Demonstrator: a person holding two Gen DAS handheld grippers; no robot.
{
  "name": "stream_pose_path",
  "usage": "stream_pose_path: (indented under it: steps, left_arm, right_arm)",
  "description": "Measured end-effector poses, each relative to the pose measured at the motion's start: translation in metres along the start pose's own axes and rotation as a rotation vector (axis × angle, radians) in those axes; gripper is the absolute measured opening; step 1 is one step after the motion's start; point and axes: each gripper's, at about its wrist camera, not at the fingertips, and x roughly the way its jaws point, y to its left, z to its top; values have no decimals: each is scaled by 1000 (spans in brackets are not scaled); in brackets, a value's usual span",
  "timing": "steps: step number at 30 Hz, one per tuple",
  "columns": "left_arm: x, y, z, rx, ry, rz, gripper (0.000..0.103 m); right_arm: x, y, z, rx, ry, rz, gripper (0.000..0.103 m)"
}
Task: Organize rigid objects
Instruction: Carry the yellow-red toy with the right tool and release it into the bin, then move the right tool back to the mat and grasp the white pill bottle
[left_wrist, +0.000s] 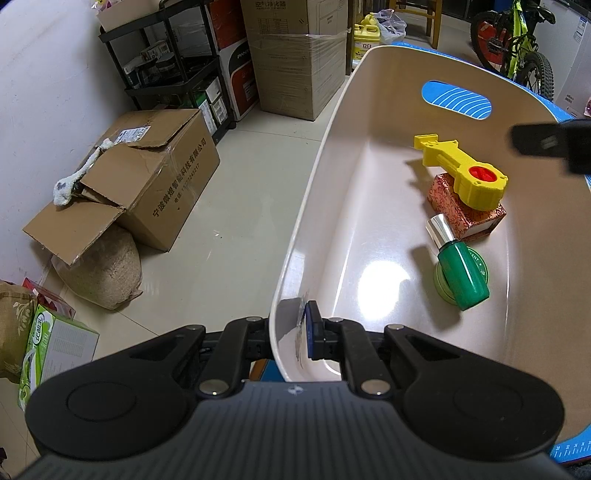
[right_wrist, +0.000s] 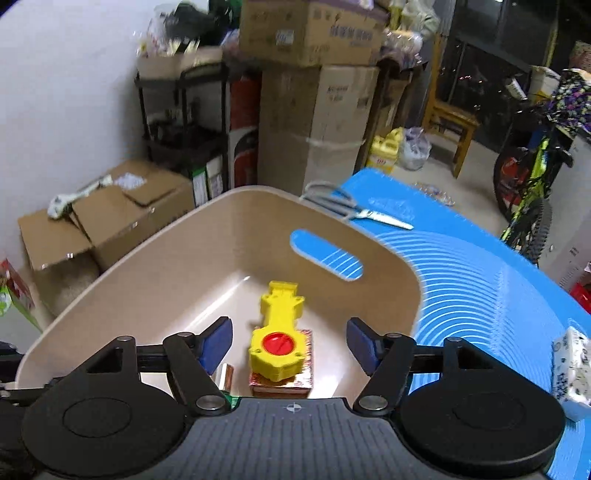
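Beige plastic bin (left_wrist: 314, 206) sat on the blue mat (right_wrist: 480, 280) over the table, with the left gripper (left_wrist: 291, 332) pinching its near rim, jaws nearly closed on the wall, steadying it. Right gripper (right_wrist: 290, 345) hovered above the bin interior, jaws spread fairly wide with nothing between them; the pads (right_wrist: 216, 341) stood clear on either side of the yellow tool (right_wrist: 275, 347) below. That tool, with its red centre, lay inside the bin, its round end propped on the red patterned box (left_wrist: 467, 214), handle pointing toward the far wall's handle slot. Green bottle (left_wrist: 461, 269) lay tilted beside the box, resting on a green round tin (left_wrist: 443, 284). Judged: the drop into the bin looked done, so the step in hand was clearing out and going for the next item. Scissors (right_wrist: 354, 210) lay on the mat just beyond the bin's far rim, likely next; a white patterned box (right_wrist: 570, 373) sat at the right edge too. Best done by lifting straight up before swinging sideways so the pads miss the tool and rim, and keeping the left pinch steady so the bin doesn't slide.
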Motion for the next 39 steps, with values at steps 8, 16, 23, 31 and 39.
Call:
stream_pose_path:
  steps: [8, 16, 23, 31, 39]
  left_arm:
    - [-2, 1, 1, 1, 0, 1, 14]
    - [-2, 1, 1, 1, 0, 2, 14]
    - [-2, 2, 1, -4, 0, 2, 14]
    - [0, 1, 1, -17, 0, 12, 15]
    - [0, 1, 1, -21, -2, 15, 15]
  right_arm:
    - [-50, -64, -16, 101, -56, -57, 83]
    - [-57, -124, -51, 205, -13, -123, 83]
    - [-31, -133, -82, 228, 48, -112, 89]
    - [2, -126, -110, 247, 115, -95, 89]
    - [22, -134, -132, 251, 120, -77, 89]
